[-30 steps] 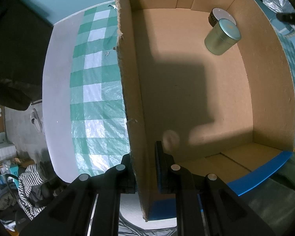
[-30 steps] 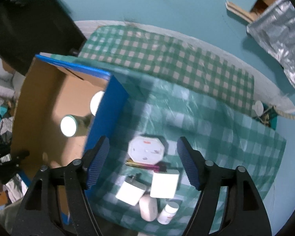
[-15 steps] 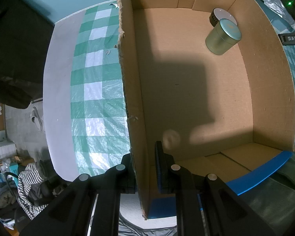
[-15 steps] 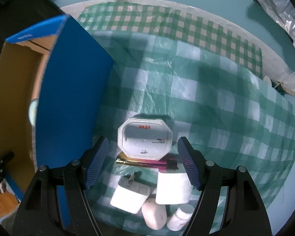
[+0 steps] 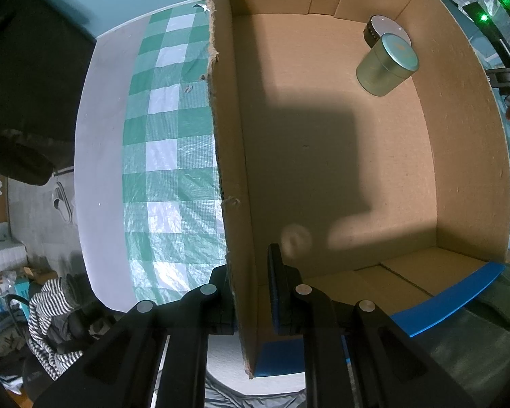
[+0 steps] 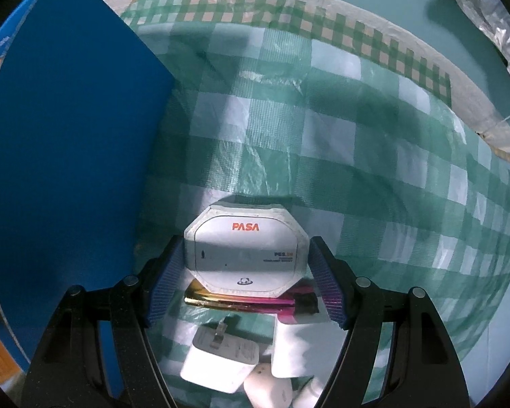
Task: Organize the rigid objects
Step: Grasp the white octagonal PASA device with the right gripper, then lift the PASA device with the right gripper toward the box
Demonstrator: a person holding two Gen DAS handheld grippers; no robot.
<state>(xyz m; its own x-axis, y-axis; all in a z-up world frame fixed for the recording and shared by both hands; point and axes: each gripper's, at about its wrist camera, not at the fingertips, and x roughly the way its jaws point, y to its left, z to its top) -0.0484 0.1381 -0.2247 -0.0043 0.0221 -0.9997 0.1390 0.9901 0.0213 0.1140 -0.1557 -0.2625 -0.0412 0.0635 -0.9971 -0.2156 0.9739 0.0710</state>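
My left gripper (image 5: 251,282) is shut on the near wall of an open cardboard box (image 5: 227,136), one finger outside, one inside. In the box's far right corner stand a green round tin (image 5: 386,66) and a dark tin with a white lid (image 5: 379,29). My right gripper (image 6: 244,272) is open, its blue pads on either side of a white octagonal "PASA" device (image 6: 243,253) lying on the checked cloth; the pads look just apart from it. Under the device lies a pink and gold pen (image 6: 248,302).
The box's blue outer wall (image 6: 68,156) stands close on the left in the right wrist view. Below the device lie a white plug adapter (image 6: 221,363), a white block (image 6: 292,350) and a small white case (image 6: 268,387). Green checked cloth (image 6: 340,170) covers the table.
My right gripper has come down and forward over the PASA device, so it now sits between the pads. The left gripper has kept its hold on the box wall.
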